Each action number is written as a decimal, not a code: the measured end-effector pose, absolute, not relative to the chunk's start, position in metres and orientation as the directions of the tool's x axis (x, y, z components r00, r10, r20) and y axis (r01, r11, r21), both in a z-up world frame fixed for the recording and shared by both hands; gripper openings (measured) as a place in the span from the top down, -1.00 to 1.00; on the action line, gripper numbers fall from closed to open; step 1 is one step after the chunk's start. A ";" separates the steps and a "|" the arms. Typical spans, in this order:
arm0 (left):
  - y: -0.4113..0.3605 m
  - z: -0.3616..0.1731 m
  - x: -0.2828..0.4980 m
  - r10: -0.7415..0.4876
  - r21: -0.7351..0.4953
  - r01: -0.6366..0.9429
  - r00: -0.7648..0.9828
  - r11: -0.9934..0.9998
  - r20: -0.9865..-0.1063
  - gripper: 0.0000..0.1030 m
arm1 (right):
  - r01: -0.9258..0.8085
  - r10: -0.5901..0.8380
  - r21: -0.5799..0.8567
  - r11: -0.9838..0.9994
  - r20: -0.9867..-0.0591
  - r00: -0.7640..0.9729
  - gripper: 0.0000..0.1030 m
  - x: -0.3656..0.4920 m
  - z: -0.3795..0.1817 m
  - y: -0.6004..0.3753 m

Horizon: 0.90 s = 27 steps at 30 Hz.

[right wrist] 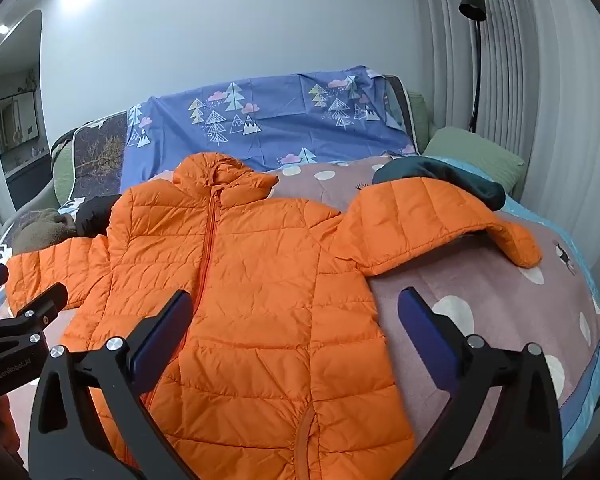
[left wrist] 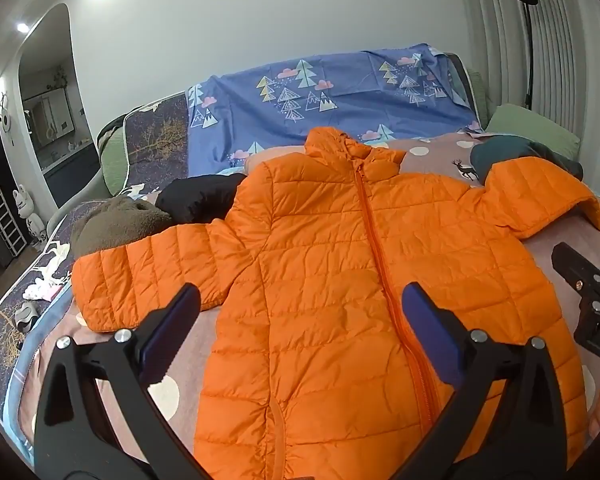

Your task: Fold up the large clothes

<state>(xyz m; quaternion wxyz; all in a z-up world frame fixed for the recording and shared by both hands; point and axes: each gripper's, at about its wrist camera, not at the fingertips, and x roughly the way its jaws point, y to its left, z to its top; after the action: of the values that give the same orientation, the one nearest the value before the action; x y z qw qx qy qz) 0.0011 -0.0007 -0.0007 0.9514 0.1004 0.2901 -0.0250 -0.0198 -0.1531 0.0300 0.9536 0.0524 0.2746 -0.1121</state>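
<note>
While both grippers hang spread and empty above it, an orange puffer jacket (left wrist: 340, 264) lies front-up and zipped on the bed (right wrist: 480, 292).

The left gripper (left wrist: 300, 312) hovers over the jacket's lower front, fingers wide apart, holding nothing; the right gripper (right wrist: 296, 312) hovers over the jacket's hem side toward the bed's right edge, also wide apart and holding nothing. Collar points to the head of the bed, where a blue tree-print sheet (right wrist: 260, 120) is draped. One sleeve stretches toward the left edge; the other bends toward the right edge, near a dark teal garment (right wrist: 440, 178). A brown fleece item (left wrist: 116, 220) and a black garment (left wrist: 196, 200) lie beside the left sleeve.
</note>
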 end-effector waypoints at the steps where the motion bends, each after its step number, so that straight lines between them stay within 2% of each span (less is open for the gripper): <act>1: -0.001 -0.001 0.002 0.014 0.178 0.102 0.831 0.979 -0.556 -0.96 | 0.243 -0.182 0.044 0.969 -0.536 0.824 -0.97 -0.020 0.030 -0.153; 11: -0.001 -0.002 -0.003 -0.007 0.161 0.109 0.846 0.981 -0.533 -0.96 | 0.251 -0.191 0.039 0.967 -0.538 0.821 -0.97 -0.019 0.027 -0.144; 17: -0.001 -0.009 -0.002 -0.022 0.170 0.140 0.831 0.975 -0.556 -0.96 | 0.252 -0.196 0.035 0.967 -0.526 0.827 -0.97 -0.021 0.031 -0.142; 21: 0.000 -0.012 0.001 -0.057 0.135 0.169 0.803 0.976 -0.593 -0.96 | 0.256 -0.195 0.045 0.966 -0.526 0.828 -0.97 -0.022 0.030 -0.143; 27: 0.000 -0.013 -0.003 -0.067 0.123 0.171 0.808 0.978 -0.586 -0.96 | 0.253 -0.187 0.054 0.966 -0.527 0.829 -0.97 -0.024 0.032 -0.142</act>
<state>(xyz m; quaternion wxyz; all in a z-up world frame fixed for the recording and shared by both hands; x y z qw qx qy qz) -0.0029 -0.0004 -0.0128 0.9469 0.0854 0.3036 -0.0629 -0.0239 -0.1418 0.0320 0.9543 0.0610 0.2690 -0.1152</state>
